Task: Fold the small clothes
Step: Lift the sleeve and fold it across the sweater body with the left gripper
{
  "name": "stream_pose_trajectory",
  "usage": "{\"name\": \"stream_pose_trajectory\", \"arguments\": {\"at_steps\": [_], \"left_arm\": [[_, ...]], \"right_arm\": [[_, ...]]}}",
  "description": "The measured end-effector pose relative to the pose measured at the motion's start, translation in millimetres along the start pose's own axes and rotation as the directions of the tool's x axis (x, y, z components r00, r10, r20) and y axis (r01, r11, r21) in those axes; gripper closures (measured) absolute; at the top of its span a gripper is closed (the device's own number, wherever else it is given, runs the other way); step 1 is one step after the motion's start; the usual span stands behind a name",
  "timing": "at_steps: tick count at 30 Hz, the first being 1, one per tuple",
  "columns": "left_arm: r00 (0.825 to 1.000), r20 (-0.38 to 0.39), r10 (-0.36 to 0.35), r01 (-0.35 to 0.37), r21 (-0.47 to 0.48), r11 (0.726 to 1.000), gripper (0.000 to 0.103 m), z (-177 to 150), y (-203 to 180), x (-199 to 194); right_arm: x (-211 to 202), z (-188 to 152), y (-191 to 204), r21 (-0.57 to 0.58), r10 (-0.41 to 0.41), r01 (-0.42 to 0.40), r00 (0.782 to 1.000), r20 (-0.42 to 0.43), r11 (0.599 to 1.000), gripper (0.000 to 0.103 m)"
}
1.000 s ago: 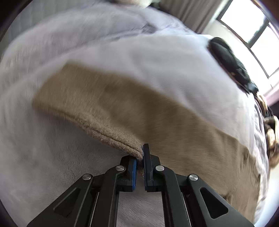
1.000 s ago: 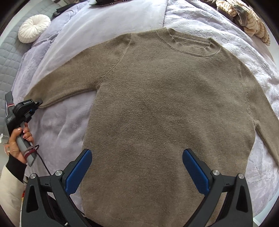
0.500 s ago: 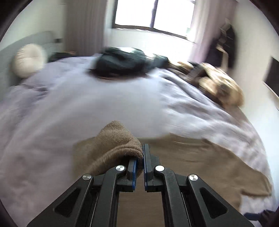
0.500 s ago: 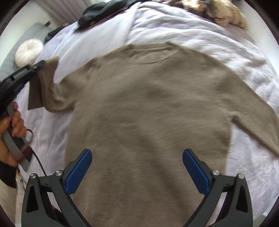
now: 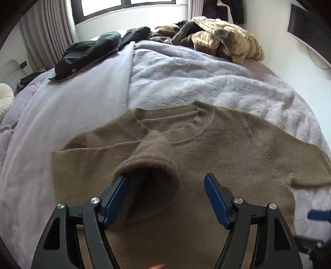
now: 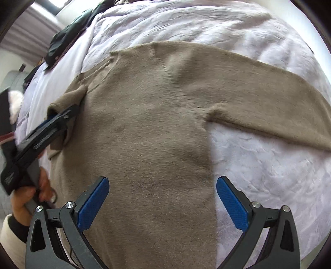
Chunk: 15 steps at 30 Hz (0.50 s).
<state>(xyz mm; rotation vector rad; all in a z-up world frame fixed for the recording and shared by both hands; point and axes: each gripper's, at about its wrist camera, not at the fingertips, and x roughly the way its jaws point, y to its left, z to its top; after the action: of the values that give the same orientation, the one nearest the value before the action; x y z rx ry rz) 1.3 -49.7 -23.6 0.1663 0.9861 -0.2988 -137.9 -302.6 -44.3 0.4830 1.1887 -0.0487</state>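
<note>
The sweater (image 6: 149, 134) lies flat on the bed (image 5: 186, 78), soft, fuzzy and limp, likely to sag unless taken by an edge. Its left sleeve (image 5: 149, 165) is folded across the chest, its cuff draped against the left gripper (image 5: 165, 198), whose jaws have just been opening and no longer pinch it. The right gripper (image 6: 163, 198) hovers with jaws spread and empty over the hem; the outstretched right sleeve's cuff looks the best next hold.

Bright daylight from the window (image 5: 128, 6); fisheye bending, dark corners; slight motion blur.

The left gripper (image 5: 166, 198) has carried the sleeve (image 5: 149, 165) across the sweater (image 5: 227, 149) and opened.
</note>
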Motion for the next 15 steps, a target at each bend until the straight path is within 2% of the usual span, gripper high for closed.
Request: {"name": "stream_pose_trajectory", "arguments": {"at_steps": [3, 5, 7, 8, 10, 11, 13, 14, 15], "left_arm": [[0.998, 0.009, 0.057, -0.057, -0.059, 0.997, 0.028, 0, 43, -12], [0.994, -0.017, 0.106, -0.107, -0.13, 0.986, 0.028, 0, 79, -11], [0.984, -0.075, 0.164, -0.175, -0.173, 0.969, 0.028, -5, 112, 1], [0.975, -0.115, 0.191, -0.21, -0.187, 0.96, 0.028, -8, 125, 9], [0.96, -0.183, 0.21, -0.251, -0.236, 0.939, 0.028, -17, 155, 26], [0.958, -0.202, 0.206, -0.255, -0.255, 0.933, 0.028, -21, 163, 32], [0.949, -0.241, 0.203, -0.266, -0.264, 0.927, 0.028, -29, 172, 46], [0.944, -0.253, 0.21, -0.275, -0.256, 0.927, 0.028, -31, 172, 53], [0.938, -0.268, 0.221, -0.287, -0.242, 0.927, 0.028, -36, 172, 60]], "right_arm": [[5, 13, 43, -0.213, -0.054, 0.062, 0.998, 0.042, 0.975, 0.0], [9, 19, 85, -0.404, -0.11, 0.155, 0.985, 0.131, 0.902, 0.0], [19, 18, 129, -0.579, -0.152, 0.257, 0.963, 0.224, 0.774, 0.0], [29, 16, 149, -0.646, -0.172, 0.314, 0.946, 0.275, 0.695, 0.0], [53, 13, 183, -0.733, -0.198, 0.419, 0.906, 0.374, 0.535, 0.0], [64, 12, 193, -0.755, -0.202, 0.452, 0.891, 0.406, 0.474, 0.001], [86, 7, 212, -0.79, -0.195, 0.515, 0.857, 0.476, 0.334, 0.009], [94, 5, 216, -0.799, -0.193, 0.529, 0.849, 0.492, 0.286, 0.018], [107, 5, 221, -0.816, -0.192, 0.534, 0.845, 0.5, 0.223, 0.037]]}}
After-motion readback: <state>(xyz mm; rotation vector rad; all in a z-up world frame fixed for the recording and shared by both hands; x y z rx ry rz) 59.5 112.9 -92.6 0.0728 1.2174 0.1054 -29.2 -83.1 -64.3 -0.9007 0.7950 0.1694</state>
